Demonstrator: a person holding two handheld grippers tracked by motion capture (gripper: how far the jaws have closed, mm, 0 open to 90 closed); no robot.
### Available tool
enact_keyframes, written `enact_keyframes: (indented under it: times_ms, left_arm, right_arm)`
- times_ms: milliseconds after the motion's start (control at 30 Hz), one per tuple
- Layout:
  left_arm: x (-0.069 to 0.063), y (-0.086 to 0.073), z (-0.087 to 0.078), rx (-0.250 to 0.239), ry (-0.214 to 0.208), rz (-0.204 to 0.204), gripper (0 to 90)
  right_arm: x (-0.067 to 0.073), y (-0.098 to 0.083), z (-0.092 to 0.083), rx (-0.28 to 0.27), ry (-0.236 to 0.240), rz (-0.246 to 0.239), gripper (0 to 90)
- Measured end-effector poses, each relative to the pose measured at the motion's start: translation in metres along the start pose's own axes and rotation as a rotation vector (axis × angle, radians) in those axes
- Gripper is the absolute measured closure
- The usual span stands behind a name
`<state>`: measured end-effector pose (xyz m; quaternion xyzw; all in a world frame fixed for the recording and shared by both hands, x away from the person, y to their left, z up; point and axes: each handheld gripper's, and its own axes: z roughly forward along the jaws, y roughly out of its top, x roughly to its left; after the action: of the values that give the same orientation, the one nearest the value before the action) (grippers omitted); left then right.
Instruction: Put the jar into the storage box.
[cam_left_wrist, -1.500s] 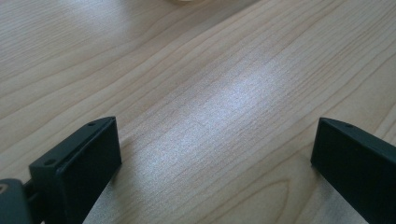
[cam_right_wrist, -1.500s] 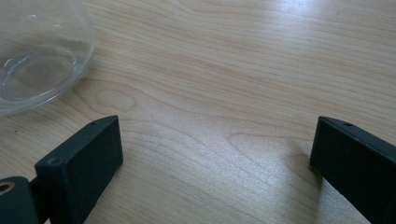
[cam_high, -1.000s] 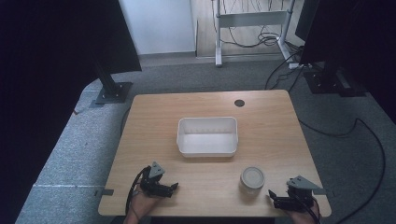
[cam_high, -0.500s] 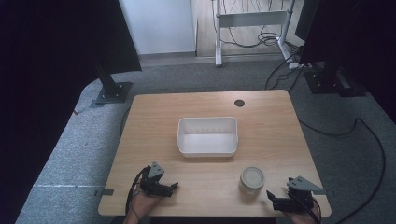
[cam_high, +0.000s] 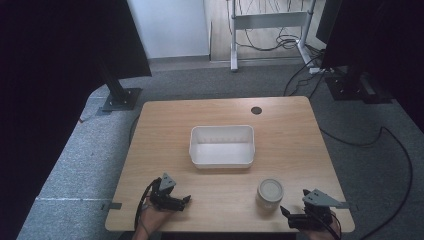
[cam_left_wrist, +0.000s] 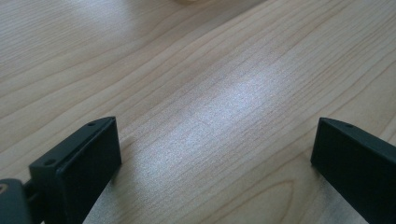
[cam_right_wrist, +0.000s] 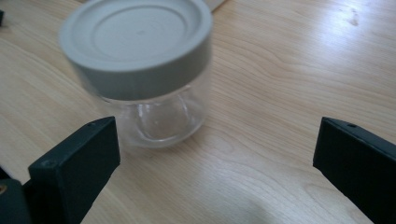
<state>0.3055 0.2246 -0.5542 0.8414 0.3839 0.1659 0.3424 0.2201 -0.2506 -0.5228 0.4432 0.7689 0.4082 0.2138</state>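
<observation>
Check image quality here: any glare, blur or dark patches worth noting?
Left gripper view: a pale glare band runs across the table; the grain stays sharp. Right gripper view: the jar looks slightly soft, mostly at its lid, with a sheen on the wood at upper right. High view: evenly lit tabletop, very dark surroundings at left and upper right.

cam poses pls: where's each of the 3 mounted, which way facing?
High view: above the near edge, looking forward and down on table, bin, both hands' grippers.
Left gripper view: on left gripper, facing bare wood between open jaws.
Right gripper view: on right gripper, facing jar.
Shared: jar in high and right gripper views.
</observation>
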Motion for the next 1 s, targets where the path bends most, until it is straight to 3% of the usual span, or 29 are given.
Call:
enact_keyframes:
  times_ms: [300,1000]
  left_arm:
    - [0.0,0.0,0.0,0.0,0.0,0.0,1.1]
    - [0.0,0.0,0.0,0.0,0.001,-0.001,1.1]
  right_arm:
    - [0.011,0.008,0.003,-0.011,0.056,-0.029,0.8]
    - [0.019,0.017,0.03,0.012,0.097,-0.04,0.4]
